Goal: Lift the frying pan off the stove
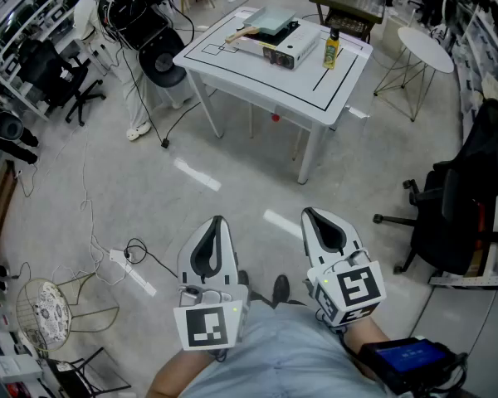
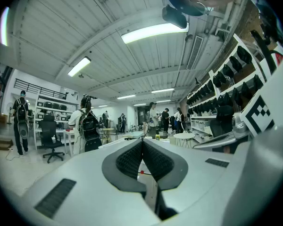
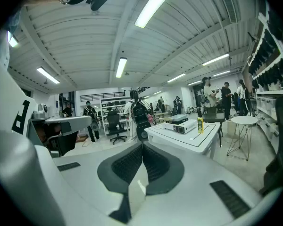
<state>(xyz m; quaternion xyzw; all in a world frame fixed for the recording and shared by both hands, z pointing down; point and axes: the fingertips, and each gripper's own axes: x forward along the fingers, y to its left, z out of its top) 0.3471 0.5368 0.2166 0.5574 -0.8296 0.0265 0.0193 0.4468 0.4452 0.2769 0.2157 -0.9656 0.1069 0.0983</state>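
A square grey-green frying pan (image 1: 270, 21) with a wooden handle (image 1: 237, 35) rests on a white portable stove (image 1: 284, 48), on a white table (image 1: 232, 66) far across the floor. From the right gripper view the stove (image 3: 183, 126) and the pan (image 3: 178, 119) look small and distant. My left gripper (image 1: 218, 220) and right gripper (image 1: 308, 213) are held low, close to the person's body, well short of the table. Both point toward it. The left gripper (image 2: 142, 141) is shut with nothing in it, and so is the right gripper (image 3: 142, 145).
A yellow bottle (image 1: 332, 50) stands beside the stove. A round white side table (image 1: 426, 46) is right of the table and a black office chair (image 1: 452, 214) at far right. Cables and a power strip (image 1: 126, 265) lie on the floor at left. People stand in the background.
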